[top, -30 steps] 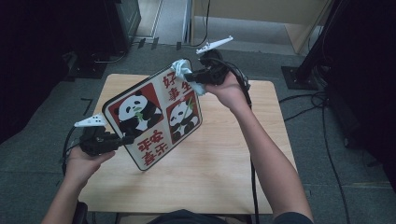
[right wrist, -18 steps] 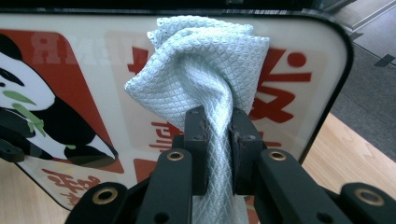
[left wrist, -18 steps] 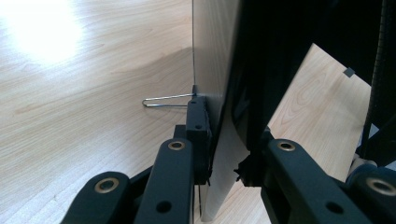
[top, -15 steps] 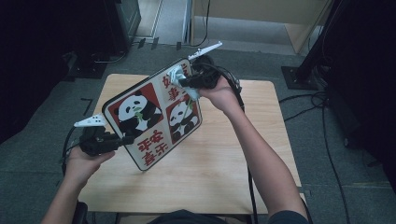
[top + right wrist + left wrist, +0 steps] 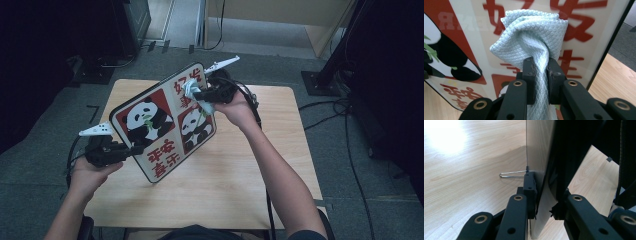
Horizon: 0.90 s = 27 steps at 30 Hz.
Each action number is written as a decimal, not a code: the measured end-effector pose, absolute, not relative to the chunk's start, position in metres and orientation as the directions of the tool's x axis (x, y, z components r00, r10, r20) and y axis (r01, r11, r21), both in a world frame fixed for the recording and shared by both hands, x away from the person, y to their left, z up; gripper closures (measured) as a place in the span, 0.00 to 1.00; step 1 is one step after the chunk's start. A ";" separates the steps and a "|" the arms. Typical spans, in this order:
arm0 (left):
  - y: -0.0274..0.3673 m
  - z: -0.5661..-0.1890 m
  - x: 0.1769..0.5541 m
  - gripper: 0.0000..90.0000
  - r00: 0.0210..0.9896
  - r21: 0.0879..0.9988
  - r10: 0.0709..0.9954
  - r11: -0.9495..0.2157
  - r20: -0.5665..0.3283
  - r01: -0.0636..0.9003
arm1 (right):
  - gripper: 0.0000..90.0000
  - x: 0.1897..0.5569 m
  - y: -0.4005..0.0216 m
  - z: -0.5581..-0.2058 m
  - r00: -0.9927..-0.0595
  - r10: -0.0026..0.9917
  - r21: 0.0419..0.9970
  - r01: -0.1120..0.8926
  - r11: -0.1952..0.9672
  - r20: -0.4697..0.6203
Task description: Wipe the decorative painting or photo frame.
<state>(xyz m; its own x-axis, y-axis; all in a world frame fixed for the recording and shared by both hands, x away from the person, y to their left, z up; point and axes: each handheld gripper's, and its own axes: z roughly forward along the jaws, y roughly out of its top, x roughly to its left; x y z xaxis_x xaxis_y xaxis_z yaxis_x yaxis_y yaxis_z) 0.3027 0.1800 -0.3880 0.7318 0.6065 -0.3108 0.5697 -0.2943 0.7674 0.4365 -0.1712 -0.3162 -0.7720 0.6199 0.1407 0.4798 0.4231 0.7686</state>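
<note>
Panda board (image 5: pixel 162 127) held tilted on edge above the wooden table (image 5: pixel 240 170), left gripper (image 5: pixel 131 150) clamped on its lower-left rim, pale blue cloth (image 5: pixel 531 37) pinched by the right gripper (image 5: pixel 540 75), pressed against the board's upper face, bare tabletop all round.

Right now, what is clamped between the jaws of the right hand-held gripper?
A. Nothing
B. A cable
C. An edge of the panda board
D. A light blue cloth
D: in the right gripper view the right hand-held gripper pinches a bunched light blue cloth against the panda board.
</note>
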 end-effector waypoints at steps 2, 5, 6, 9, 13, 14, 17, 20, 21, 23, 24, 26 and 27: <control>0.180 -0.388 0.303 0.87 0.732 0.767 0.607 -0.295 -0.310 0.570 | 0.89 0.436 -0.172 -0.321 -0.771 0.621 0.768 0.483 0.421 0.144; 0.180 -0.388 0.303 0.87 0.732 0.767 0.607 -0.295 -0.309 0.569 | 0.89 0.435 -0.174 -0.329 -0.769 0.620 0.764 0.491 0.419 0.154; 0.180 -0.388 0.303 0.87 0.733 0.768 0.607 -0.296 -0.308 0.568 | 0.89 0.434 -0.174 -0.331 -0.768 0.622 0.764 0.492 0.418 0.154; 0.180 -0.388 0.303 0.87 0.733 0.768 0.607 -0.297 -0.307 0.568 | 0.89 0.433 -0.175 -0.337 -0.769 0.619 0.760 0.496 0.420 0.159; 0.180 -0.388 0.303 0.87 0.733 0.768 0.606 -0.296 -0.308 0.568 | 0.89 0.432 -0.177 -0.345 -0.766 0.621 0.754 0.505 0.421 0.166; 0.180 -0.388 0.303 0.87 0.733 0.768 0.606 -0.296 -0.308 0.568 | 0.89 0.432 -0.177 -0.347 -0.765 0.622 0.753 0.506 0.420 0.167; 0.180 -0.388 0.302 0.87 0.732 0.768 0.608 -0.297 -0.307 0.568 | 0.89 0.431 -0.178 -0.354 -0.763 0.623 0.752 0.512 0.416 0.175; 0.180 -0.388 0.302 0.87 0.732 0.768 0.608 -0.297 -0.307 0.568 | 0.89 0.429 -0.179 -0.359 -0.761 0.624 0.748 0.516 0.417 0.178; 0.180 -0.388 0.302 0.87 0.732 0.768 0.608 -0.297 -0.307 0.568 | 0.89 0.429 -0.180 -0.362 -0.762 0.623 0.748 0.515 0.418 0.177; 0.180 -0.388 0.303 0.87 0.733 0.768 0.607 -0.297 -0.307 0.568 | 0.89 0.428 -0.181 -0.366 -0.758 0.625 0.743 0.524 0.416 0.185; 0.180 -0.388 0.303 0.87 0.733 0.768 0.607 -0.297 -0.306 0.567 | 0.89 0.428 -0.181 -0.367 -0.756 0.626 0.739 0.530 0.417 0.190; 0.180 -0.388 0.303 0.87 0.734 0.769 0.607 -0.297 -0.306 0.566 | 0.89 0.428 -0.182 -0.372 -0.757 0.626 0.739 0.528 0.419 0.186; 0.180 -0.388 0.303 0.87 0.734 0.769 0.607 -0.297 -0.306 0.566 | 0.89 0.427 -0.183 -0.374 -0.758 0.625 0.739 0.527 0.419 0.186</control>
